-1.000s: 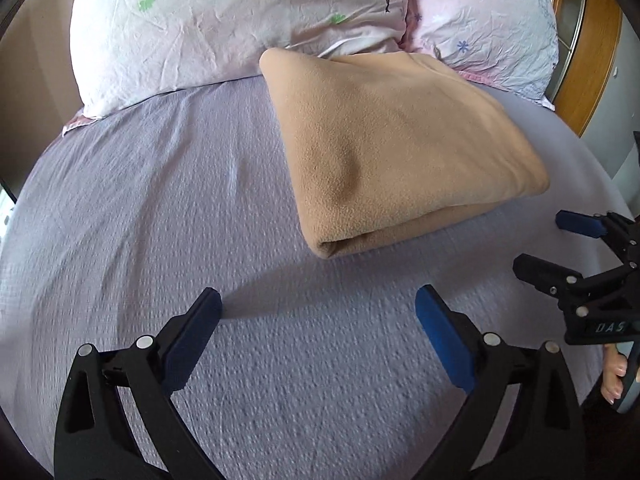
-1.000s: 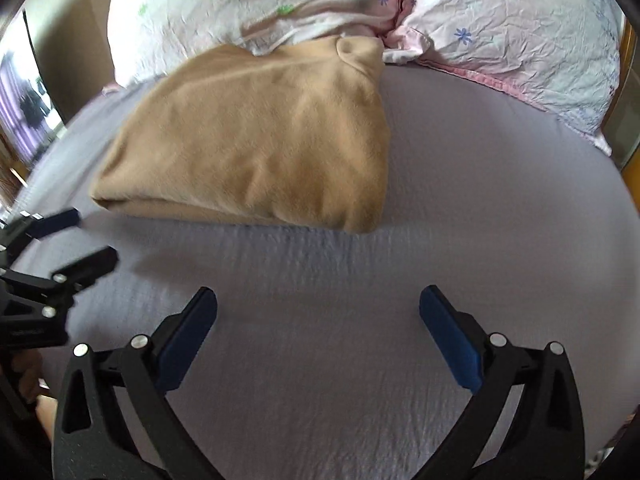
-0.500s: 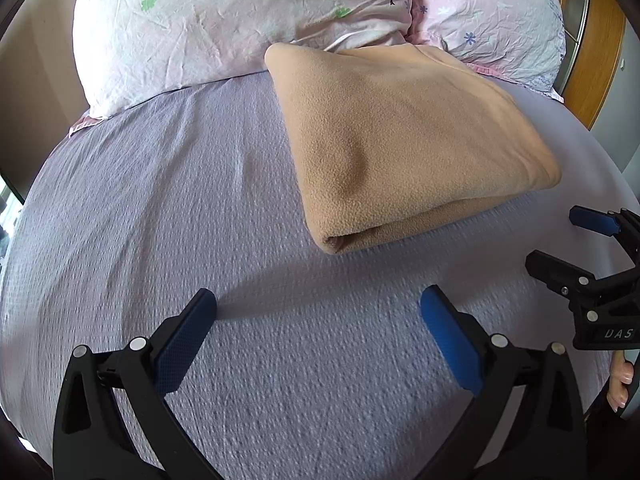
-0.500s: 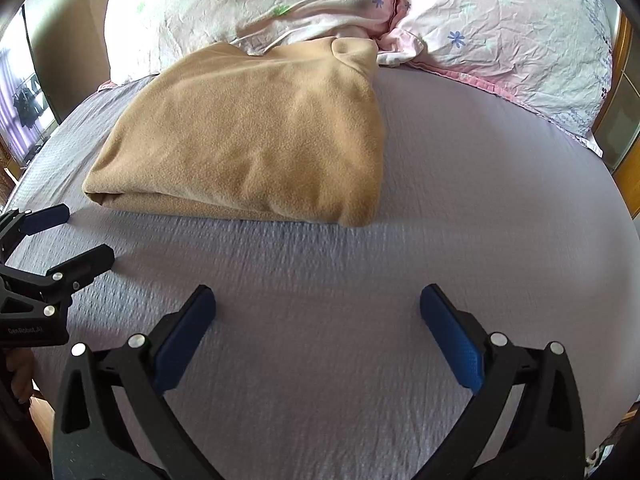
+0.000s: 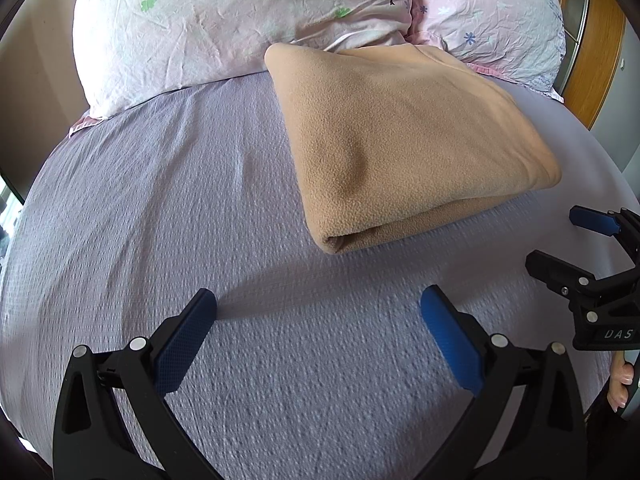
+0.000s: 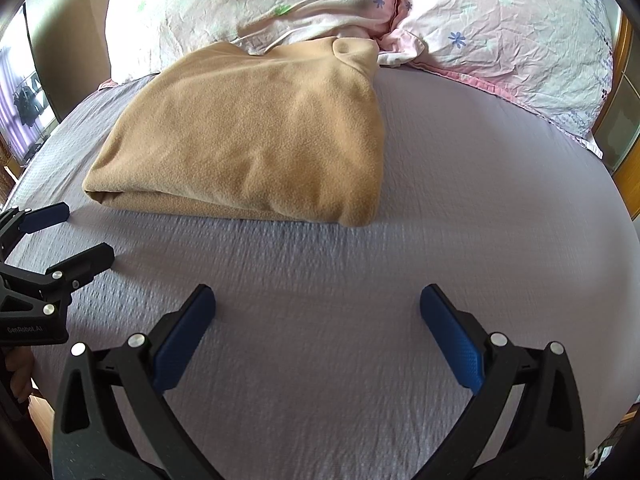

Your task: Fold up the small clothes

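Tan fleece garment [image 5: 404, 148]: folded, lying on the lavender bedsheet [image 5: 160, 220], far corner touching the floral pillows [image 5: 240, 20]. Left gripper [image 5: 318, 320]: I see its blue pads spread wide, holding nothing, above bare sheet short of the fold. Right gripper [image 6: 318, 320]: likewise spread and unloaded, just beside the left.

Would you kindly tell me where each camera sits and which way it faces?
Left wrist: on the left claw, facing across the bed toward the pillows; own open fingers below, right claw at right edge.
Right wrist: on the right claw, same heading; left claw at left edge.
Shared: the folded tan fleece, pillows, bed.
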A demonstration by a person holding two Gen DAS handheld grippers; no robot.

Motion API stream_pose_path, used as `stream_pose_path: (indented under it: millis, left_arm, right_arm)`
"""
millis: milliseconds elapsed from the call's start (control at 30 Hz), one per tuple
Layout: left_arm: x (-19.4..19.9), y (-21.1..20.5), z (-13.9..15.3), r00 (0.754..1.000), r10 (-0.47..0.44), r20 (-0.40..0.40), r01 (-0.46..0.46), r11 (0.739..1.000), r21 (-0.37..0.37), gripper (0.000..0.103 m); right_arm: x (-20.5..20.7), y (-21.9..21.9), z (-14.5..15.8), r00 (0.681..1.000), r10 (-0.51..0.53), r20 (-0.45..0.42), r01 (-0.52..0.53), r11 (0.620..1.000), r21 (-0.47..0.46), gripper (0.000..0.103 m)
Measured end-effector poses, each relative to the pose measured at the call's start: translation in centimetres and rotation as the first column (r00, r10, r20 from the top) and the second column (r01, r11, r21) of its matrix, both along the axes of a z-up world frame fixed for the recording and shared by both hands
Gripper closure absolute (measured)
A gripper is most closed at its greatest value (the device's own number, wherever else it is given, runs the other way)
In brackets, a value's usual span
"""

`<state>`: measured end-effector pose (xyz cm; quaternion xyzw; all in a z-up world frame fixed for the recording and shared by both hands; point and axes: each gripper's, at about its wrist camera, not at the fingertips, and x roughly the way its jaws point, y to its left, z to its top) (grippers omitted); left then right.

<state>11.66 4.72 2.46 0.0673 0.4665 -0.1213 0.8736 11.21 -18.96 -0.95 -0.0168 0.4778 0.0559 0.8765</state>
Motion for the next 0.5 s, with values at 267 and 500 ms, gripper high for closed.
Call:
stream_pose_path:
  millis: [267, 500]
  left_arm:
    - [0.01, 0.0, 0.0, 1.0, 0.0, 0.0, 0.0, 1.0, 0.0, 0.001]
    - [0.01, 0.0, 0.0, 1.0, 0.0, 0.0, 0.0, 1.0, 0.0, 0.001]
  right_arm:
    - [0.0, 0.04, 0.01, 1.0, -0.002, 0.0, 0.002, 1.0, 0.0, 0.002]
    - [0.03, 0.07, 0.05, 1.0, -0.003, 0.001, 0.003, 1.0, 0.0, 0.002]
